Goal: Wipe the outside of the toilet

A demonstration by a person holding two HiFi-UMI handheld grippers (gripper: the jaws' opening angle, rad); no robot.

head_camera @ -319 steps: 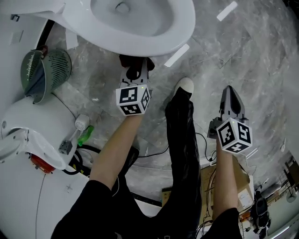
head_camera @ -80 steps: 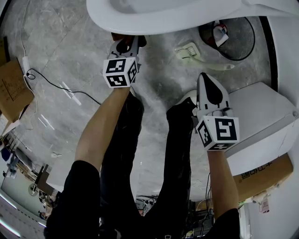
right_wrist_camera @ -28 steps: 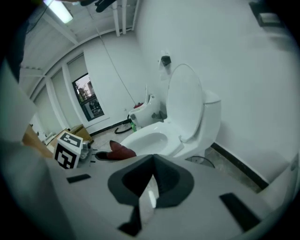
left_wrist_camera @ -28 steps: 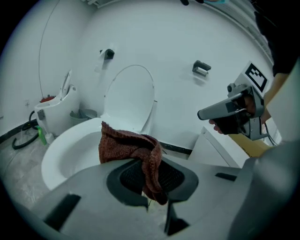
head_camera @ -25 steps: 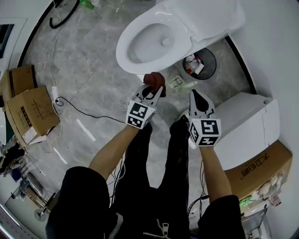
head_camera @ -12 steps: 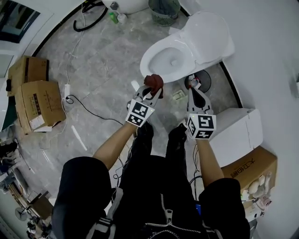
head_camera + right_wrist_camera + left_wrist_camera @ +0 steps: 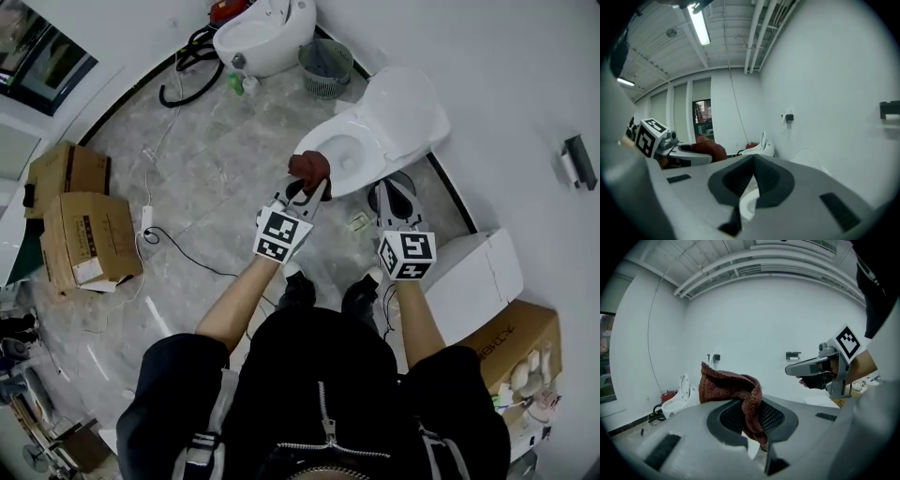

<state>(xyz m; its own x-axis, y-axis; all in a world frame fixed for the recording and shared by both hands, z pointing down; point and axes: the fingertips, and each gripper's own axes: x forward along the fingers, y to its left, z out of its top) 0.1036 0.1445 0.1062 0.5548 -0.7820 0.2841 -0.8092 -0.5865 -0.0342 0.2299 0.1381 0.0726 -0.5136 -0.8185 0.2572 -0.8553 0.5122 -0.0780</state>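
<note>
The white toilet (image 7: 380,127) stands against the wall, lid up, seen from high above. My left gripper (image 7: 312,185) is shut on a reddish-brown knitted cloth (image 7: 309,169), held in the air in front of the bowl's front rim and well above it. In the left gripper view the cloth (image 7: 733,385) bunches up over the closed jaws of the left gripper (image 7: 749,414). My right gripper (image 7: 386,190) hovers beside it to the right, shut with nothing in it. In the right gripper view, the right gripper (image 7: 751,164) has its jaws together, with a sliver of toilet bowl (image 7: 749,202) below.
A second white toilet (image 7: 265,33) and a green basket (image 7: 325,64) stand at the back. Cardboard boxes (image 7: 84,234) lie at the left with a cable (image 7: 183,255) on the floor. A white box (image 7: 480,274) and a black bin (image 7: 408,180) sit to the right of the toilet.
The view has risen far above the floor. Both grippers have lifted away from under the bowl's rim, and the left one still holds the cloth.
</note>
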